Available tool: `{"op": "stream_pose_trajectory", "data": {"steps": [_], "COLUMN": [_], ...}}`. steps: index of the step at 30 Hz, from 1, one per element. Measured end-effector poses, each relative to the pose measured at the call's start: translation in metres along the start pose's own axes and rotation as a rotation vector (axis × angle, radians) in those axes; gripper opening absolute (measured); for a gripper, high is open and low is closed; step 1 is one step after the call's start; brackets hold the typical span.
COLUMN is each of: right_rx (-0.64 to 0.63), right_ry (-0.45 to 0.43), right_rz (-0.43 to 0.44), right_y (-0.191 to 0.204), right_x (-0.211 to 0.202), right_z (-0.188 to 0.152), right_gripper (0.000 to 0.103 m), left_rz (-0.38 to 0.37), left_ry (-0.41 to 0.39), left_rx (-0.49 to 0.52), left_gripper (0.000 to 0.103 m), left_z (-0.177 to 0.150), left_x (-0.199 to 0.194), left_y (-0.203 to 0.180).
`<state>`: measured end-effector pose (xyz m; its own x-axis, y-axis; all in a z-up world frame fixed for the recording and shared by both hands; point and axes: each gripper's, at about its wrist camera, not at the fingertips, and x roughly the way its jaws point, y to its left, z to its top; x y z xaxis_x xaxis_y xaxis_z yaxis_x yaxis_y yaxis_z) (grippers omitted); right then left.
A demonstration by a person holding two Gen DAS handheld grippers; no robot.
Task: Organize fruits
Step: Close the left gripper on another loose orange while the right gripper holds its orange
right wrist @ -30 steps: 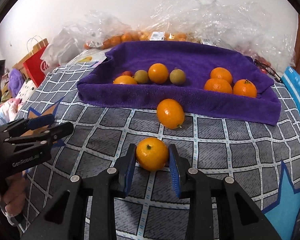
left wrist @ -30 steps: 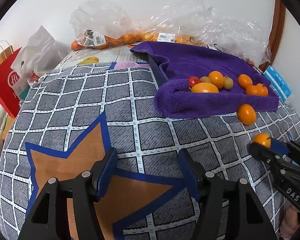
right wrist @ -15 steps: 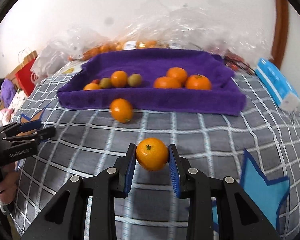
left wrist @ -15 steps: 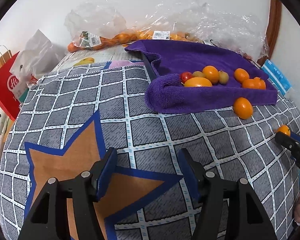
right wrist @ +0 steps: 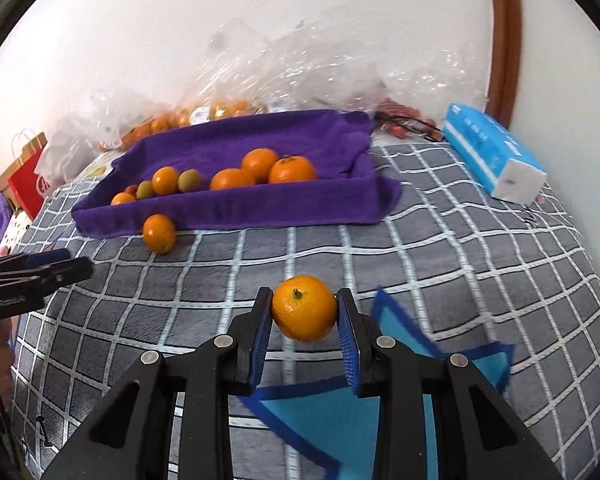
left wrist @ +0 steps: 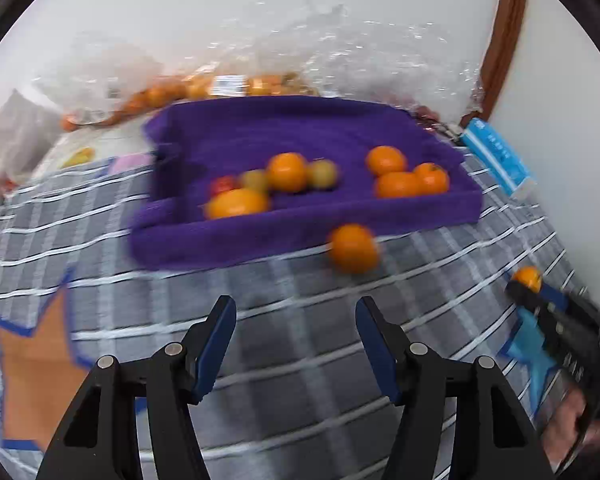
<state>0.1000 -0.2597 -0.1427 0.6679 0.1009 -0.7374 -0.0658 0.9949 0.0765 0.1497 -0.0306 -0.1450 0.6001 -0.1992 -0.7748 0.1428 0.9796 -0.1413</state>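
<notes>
My right gripper (right wrist: 304,334) is shut on an orange (right wrist: 304,308) and holds it above the checked bedspread, near and to the right of the purple towel tray (right wrist: 284,208). That gripper and its orange (left wrist: 527,278) also show at the right of the left wrist view. The tray (left wrist: 300,228) holds several oranges (right wrist: 292,170) and small greenish fruits (right wrist: 189,180). A loose orange (right wrist: 159,233) lies on the bedspread against the tray's front edge; it also shows in the left wrist view (left wrist: 353,248). My left gripper (left wrist: 296,340) is open and empty, short of that orange.
Clear plastic bags with more oranges (right wrist: 220,110) lie behind the tray by the wall. A blue tissue pack (right wrist: 494,160) sits at the right. A red paper bag (right wrist: 30,184) stands at the left. The grey checked bedspread (right wrist: 440,264) has blue and orange star patches.
My right gripper has lifted the orange and swung right and back from the tray. My left gripper has moved right toward the tray and the loose orange, still open.
</notes>
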Motion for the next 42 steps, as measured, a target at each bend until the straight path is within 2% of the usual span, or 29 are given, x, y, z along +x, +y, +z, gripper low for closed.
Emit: {"op": "stream_pose_trajectory", "data": {"steps": [2,4,6,9,11,12,13,18,24,29,32,35,42], "right_rx": [0.015,0.009,0.012,0.022,0.027,0.029,0.031,0.026,0.01,0.028,0.026,0.017,0.005], "right_ry": [0.011,0.011,0.013,0.018,0.022,0.023,0.024,0.045,0.06,0.077,0.076,0.069,0.071], "right_rz": [0.027,0.028,0.026,0.036,0.044,0.047,0.048,0.055,0.041,0.042,0.042,0.031,0.007], "right_y": [-0.005,-0.008,-0.011,-0.012,-0.011,-0.01,-0.009,0.006,0.027,0.039,0.046,0.052,0.061], "right_x": [0.0,-0.002,-0.002,-0.001,0.0,0.0,0.0,0.009,0.013,0.02,0.021,0.019,0.013], "right_z": [-0.001,-0.003,-0.005,-0.007,-0.008,-0.008,-0.008,-0.006,-0.007,-0.007,-0.006,-0.005,-0.003], "right_gripper": [0.032,0.032,0.032,0.032,0.032,0.032,0.032,0.032,0.032,0.032,0.032,0.032,0.032], "left_rz": [-0.028,-0.019,-0.009,-0.046,-0.045,-0.037,-0.023,-0.011,0.131,0.175,0.179,0.15,0.114], "left_ry": [0.015,0.008,0.011,0.014,-0.004,-0.002,-0.003,-0.001,0.004,-0.006,-0.019,-0.016,-0.037], "left_rx": [-0.001,-0.016,-0.053,-0.129,-0.15,-0.151,-0.146,-0.115,-0.061,-0.077,-0.088,-0.116,-0.128], "left_gripper": [0.06,0.06,0.058,0.058,0.051,0.037,0.033,0.032,0.033,0.033,0.033,0.033,0.033], "left_z": [0.007,0.012,0.016,0.02,0.021,0.021,0.022,0.017,0.0,-0.02,-0.028,-0.033,-0.037], "left_x": [0.013,0.023,0.032,0.043,0.046,0.048,0.049,0.036,0.005,-0.016,-0.023,-0.021,-0.026], "left_y": [-0.013,-0.023,-0.025,-0.021,-0.02,-0.02,-0.02,-0.01,0.022,0.053,0.067,0.075,0.08]}}
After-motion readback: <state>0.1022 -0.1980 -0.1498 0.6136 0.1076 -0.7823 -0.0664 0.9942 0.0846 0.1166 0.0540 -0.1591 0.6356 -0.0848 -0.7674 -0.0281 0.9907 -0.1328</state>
